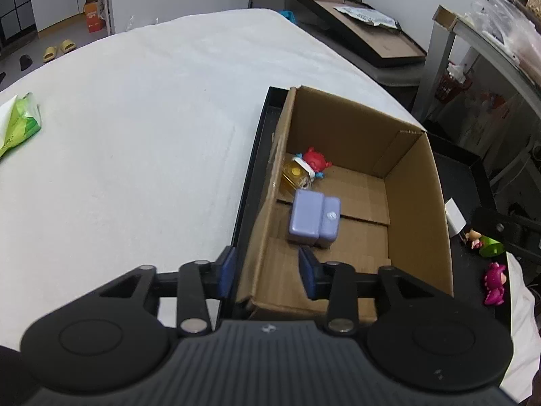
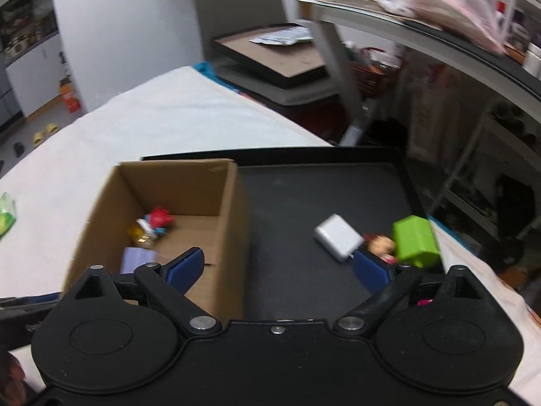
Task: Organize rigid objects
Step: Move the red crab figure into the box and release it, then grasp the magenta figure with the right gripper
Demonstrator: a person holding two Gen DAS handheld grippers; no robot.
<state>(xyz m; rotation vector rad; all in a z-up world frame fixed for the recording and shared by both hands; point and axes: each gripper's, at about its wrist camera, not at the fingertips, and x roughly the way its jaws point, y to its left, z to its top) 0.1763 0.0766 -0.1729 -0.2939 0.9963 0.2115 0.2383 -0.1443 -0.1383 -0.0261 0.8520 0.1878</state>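
An open cardboard box (image 1: 419, 182) (image 2: 226, 209) stands on a black tray (image 1: 250, 176) (image 2: 304, 196). Inside lie a lilac block (image 1: 312, 218) (image 2: 135, 258), a red figure (image 1: 316, 160) (image 2: 159, 217) and a yellow clear piece (image 1: 292, 174) (image 2: 138, 233). My left gripper (image 1: 268, 272) is open and straddles the box's near left wall, holding nothing. On the tray right of the box lie a white charger block (image 2: 338, 237) (image 1: 454, 218), a small doll figure (image 2: 380, 245) (image 1: 473, 237), a green toy (image 2: 416, 240) (image 1: 490, 245) and a magenta figure (image 1: 495, 282). My right gripper (image 2: 279, 269) is open above the tray, empty.
The tray rests on a white cloth-covered table (image 1: 135, 128) (image 2: 169, 115). A green packet (image 1: 20, 123) lies at the table's far left. Beyond the table stand a framed board (image 1: 365, 30) (image 2: 270, 57) and a metal shelf (image 1: 490, 54) (image 2: 422, 44) with bags.
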